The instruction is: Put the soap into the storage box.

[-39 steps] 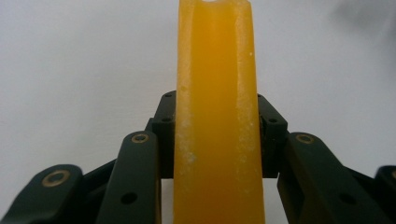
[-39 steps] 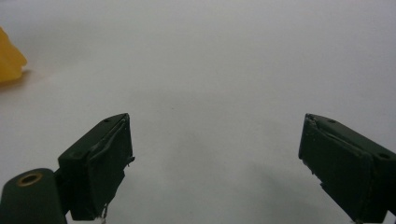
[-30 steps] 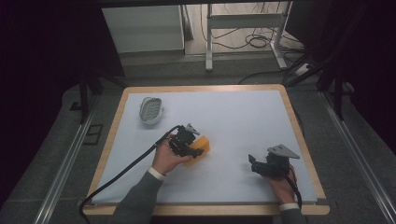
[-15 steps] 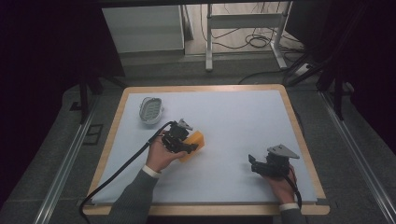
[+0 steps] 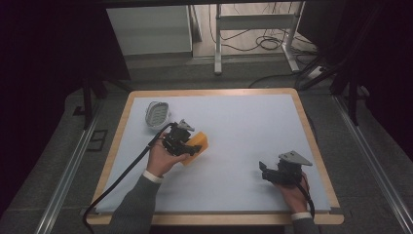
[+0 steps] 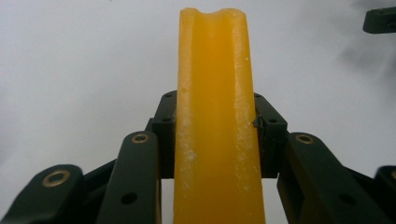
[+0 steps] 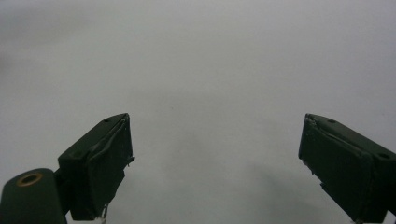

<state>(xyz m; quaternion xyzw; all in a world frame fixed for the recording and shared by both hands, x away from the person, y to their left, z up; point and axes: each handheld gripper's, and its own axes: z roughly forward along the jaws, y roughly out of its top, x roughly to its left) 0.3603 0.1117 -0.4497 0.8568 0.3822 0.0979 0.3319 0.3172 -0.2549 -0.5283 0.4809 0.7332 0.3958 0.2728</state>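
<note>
Yellow sponge (image 6: pixel 216 116) pinched edge-on by left gripper (image 5: pixel 181 141), just right of soap dish (image 5: pixel 157 114); right gripper (image 5: pixel 272 174) w/ jaws spread, idle; risk: soft sponge may squirm out if grip slackens.

Wooden-rimmed table (image 5: pixel 209 91) topped by a pale blue mat (image 5: pixel 253 126), white cabinet (image 5: pixel 148 29) beyond the table's far left corner, metal stand legs (image 5: pixel 218 44) and tangled cables (image 5: pixel 268 43) beyond its far edge, floor rails (image 5: pixel 68 165) along both its sides

yellow block (image 6: pixel 215 121) cut off at bottom edge, far end hollow blurred
</note>
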